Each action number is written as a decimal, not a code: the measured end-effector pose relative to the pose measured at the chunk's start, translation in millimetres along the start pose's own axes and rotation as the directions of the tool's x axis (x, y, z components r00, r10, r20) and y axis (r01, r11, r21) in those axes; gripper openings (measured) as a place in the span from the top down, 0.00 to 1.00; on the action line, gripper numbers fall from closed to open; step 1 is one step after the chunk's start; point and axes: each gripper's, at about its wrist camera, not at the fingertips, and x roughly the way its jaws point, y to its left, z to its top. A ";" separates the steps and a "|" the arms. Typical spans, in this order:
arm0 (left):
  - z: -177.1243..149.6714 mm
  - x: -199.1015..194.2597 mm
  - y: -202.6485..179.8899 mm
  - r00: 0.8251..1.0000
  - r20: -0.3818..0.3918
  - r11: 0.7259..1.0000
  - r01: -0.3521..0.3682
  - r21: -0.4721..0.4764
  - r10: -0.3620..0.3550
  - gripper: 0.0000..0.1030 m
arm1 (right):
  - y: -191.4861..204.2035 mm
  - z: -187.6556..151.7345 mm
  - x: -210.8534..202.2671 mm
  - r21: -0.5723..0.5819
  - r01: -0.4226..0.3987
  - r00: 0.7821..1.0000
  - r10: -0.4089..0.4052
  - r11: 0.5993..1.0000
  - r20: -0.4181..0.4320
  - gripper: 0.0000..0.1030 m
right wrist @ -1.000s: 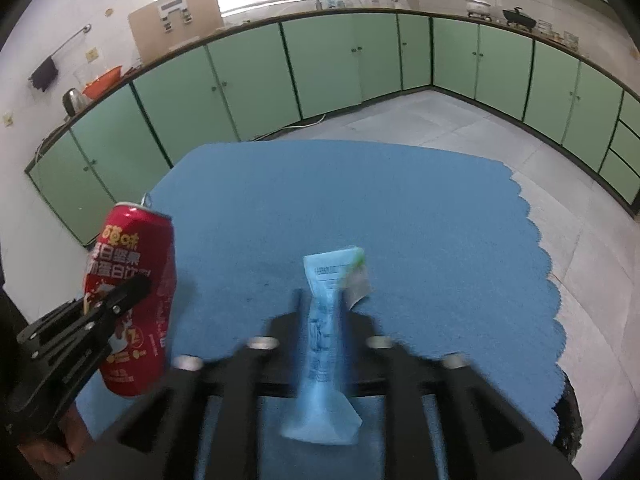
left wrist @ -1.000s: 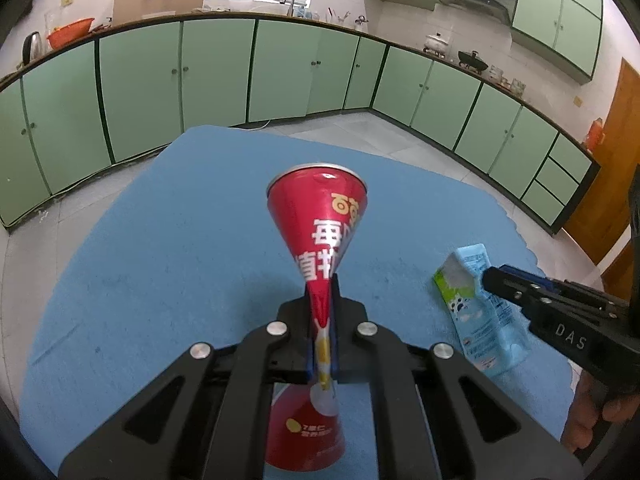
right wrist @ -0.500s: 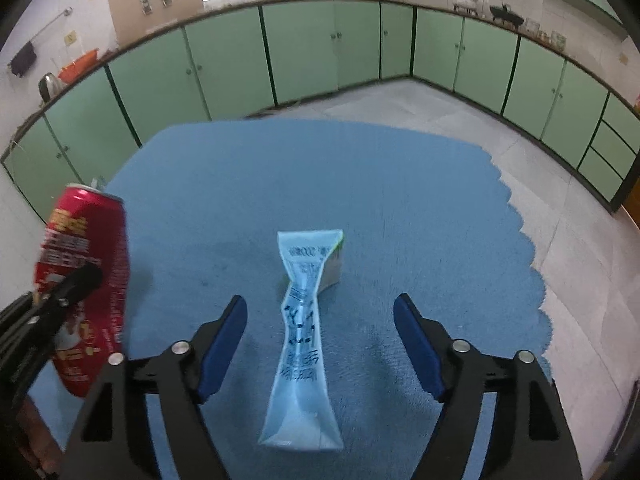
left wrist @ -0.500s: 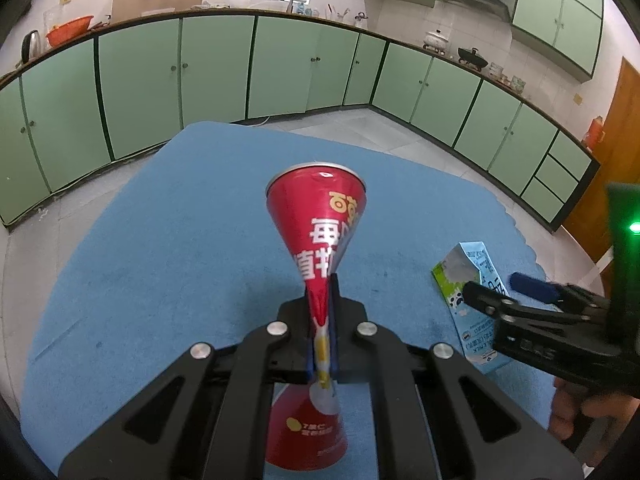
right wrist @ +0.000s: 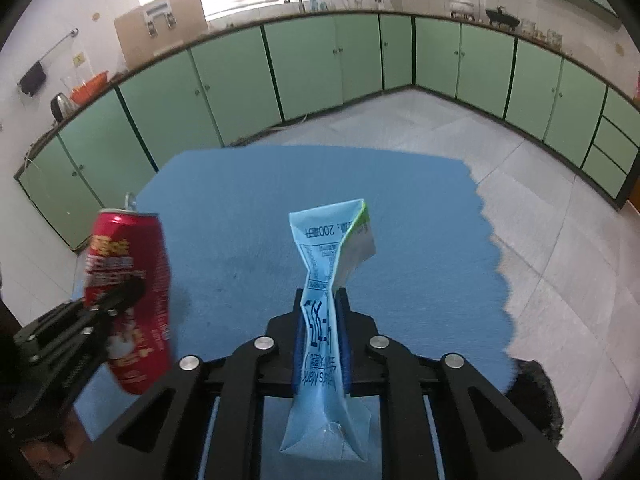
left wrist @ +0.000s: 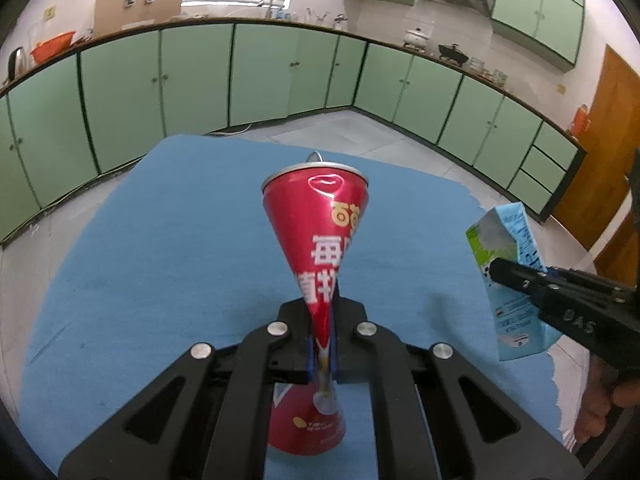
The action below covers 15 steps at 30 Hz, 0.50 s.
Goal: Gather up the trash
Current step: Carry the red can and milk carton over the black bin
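A red drink can (left wrist: 320, 216), pinched flat at its waist, is upright in my left gripper (left wrist: 323, 344), which is shut on it above the blue cloth (left wrist: 180, 240). A light blue milk carton (right wrist: 332, 236) stands between the pads of my right gripper (right wrist: 322, 320); the jaws are closing and squeeze its middle thin. In the left wrist view the carton (left wrist: 508, 240) is off to the right, clear of the cloth. In the right wrist view the can (right wrist: 128, 256) is at the left.
The blue cloth (right wrist: 240, 208) covers a table with a scalloped right edge. Green cabinets (left wrist: 192, 80) line the walls beyond a tiled floor (right wrist: 520, 184). A wooden door (left wrist: 600, 152) is at the right. A person's hand (left wrist: 600, 412) holds the right gripper.
Half a second ago the right gripper's jaws stood wide around the carton on the cloth; now they pinch it and it is raised. The left gripper still holds the can.
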 end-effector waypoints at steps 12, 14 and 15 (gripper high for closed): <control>-15.5 -6.9 -110.4 0.988 -0.001 0.981 0.156 0.115 -0.157 0.97 | -73.3 -26.6 -90.4 0.065 0.040 0.994 -0.046 0.997 0.102 0.86; -21.9 -8.4 -137.1 0.981 -0.007 0.971 0.195 0.141 -0.196 0.97 | -89.6 -33.5 -103.4 0.083 0.057 0.992 -0.066 0.995 0.111 0.86; -25.4 -9.2 -149.3 0.977 -0.010 0.965 0.214 0.152 -0.215 0.97 | -98.7 -38.7 -111.3 0.093 0.072 0.990 -0.083 0.993 0.115 0.86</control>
